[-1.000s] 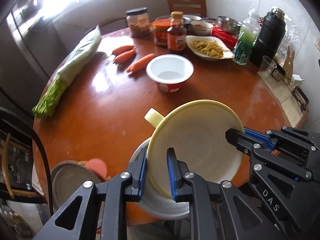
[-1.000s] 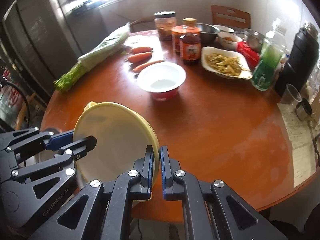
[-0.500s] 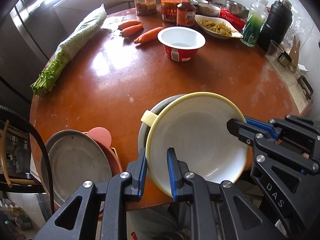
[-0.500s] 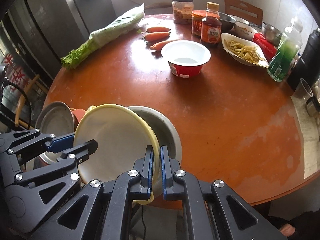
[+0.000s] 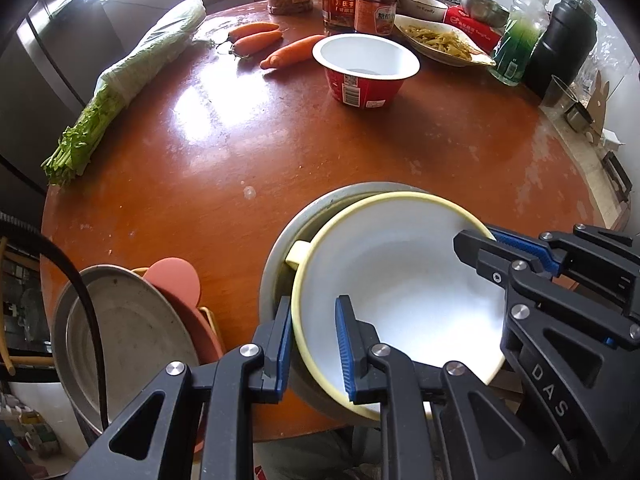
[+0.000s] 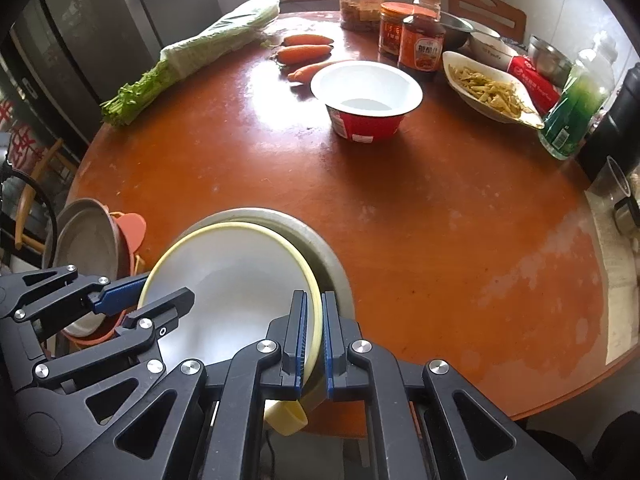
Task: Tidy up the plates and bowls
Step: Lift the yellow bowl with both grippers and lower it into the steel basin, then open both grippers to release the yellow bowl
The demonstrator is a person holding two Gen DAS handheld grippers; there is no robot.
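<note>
A yellow-rimmed white bowl [image 5: 404,292] with small side handles sits tilted inside a larger grey bowl [image 5: 304,224] at the near table edge. My left gripper [image 5: 310,340] straddles the yellow bowl's near-left rim with a visible gap between its pads. My right gripper [image 6: 314,336] is shut on the bowl's right rim [image 6: 316,304]; it also shows in the left wrist view [image 5: 492,240]. The yellow bowl [image 6: 228,280] and the grey bowl [image 6: 320,248] show in the right wrist view. A grey metal plate [image 5: 124,336] leans on pink dishes [image 5: 176,280] at the left.
On the round wooden table [image 5: 280,148] stand a red instant-noodle cup [image 5: 366,68], carrots [image 5: 256,38], bagged celery [image 5: 132,80], jars and a sauce bottle [image 5: 376,4], a dish of food [image 5: 440,40], a green bottle [image 5: 518,44] and a black flask [image 5: 564,44].
Both grippers have lowered the yellow bowl from tilted above the table down into the grey bowl. The left gripper's pads now stand wider around the rim.
</note>
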